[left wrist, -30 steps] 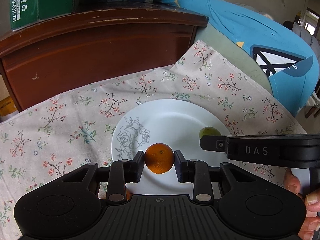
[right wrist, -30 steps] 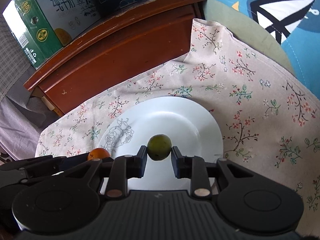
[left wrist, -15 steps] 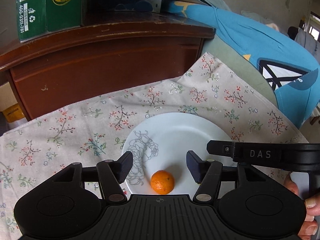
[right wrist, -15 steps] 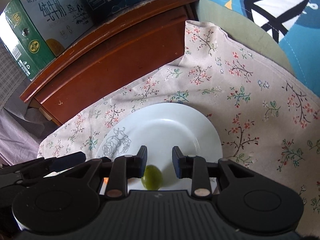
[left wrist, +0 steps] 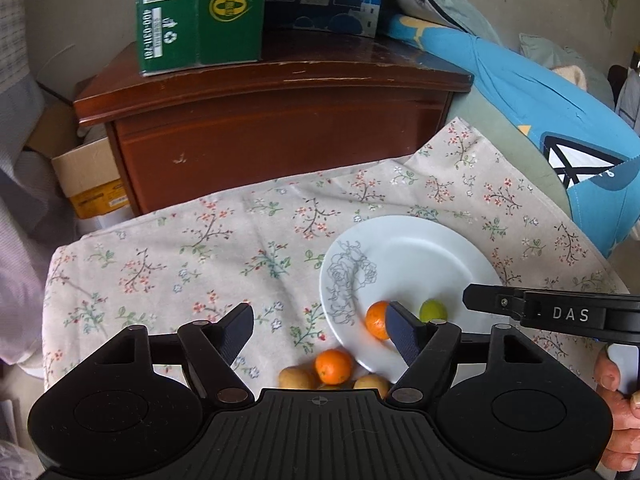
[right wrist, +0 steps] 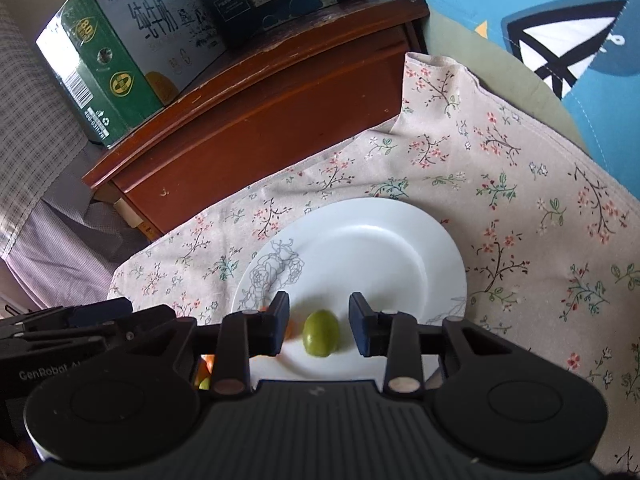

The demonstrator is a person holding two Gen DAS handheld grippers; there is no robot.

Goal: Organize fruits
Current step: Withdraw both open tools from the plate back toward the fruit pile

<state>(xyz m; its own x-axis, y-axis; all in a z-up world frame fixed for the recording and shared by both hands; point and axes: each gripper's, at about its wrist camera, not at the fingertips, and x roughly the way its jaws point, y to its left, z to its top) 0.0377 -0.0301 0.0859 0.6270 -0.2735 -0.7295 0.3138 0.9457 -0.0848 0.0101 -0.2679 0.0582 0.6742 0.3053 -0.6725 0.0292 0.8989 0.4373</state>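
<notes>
Both fruits are found released on the white plate (left wrist: 404,248). The left gripper (left wrist: 320,330) stands with its jaws wide apart and nothing between them; the jaws have just been opening. The orange (left wrist: 376,320) lies on the near part of the plate, partly hidden behind one finger of that gripper. The right gripper (right wrist: 318,320) has also just been opening; its jaws are parted, and the green fruit (right wrist: 320,333) rests on the plate between them, with a gap visible on each side.

Risks noted:
- Both fruits are round and sit close to the near rim of the plate. A brush from a withdrawing finger is judged enough to roll either one off onto the flowered cloth (left wrist: 208,248).
- The cloth appears to drape over a soft, uneven surface, so the plate may tip if it is pressed at the edge.
- A second orange (left wrist: 333,366) and two yellowish fruits (left wrist: 294,378) are left on the cloth just beside the plate rim. A reach for them is judged likely to nudge the plate.
- The two grippers work close together, and a collision is possible.
</notes>
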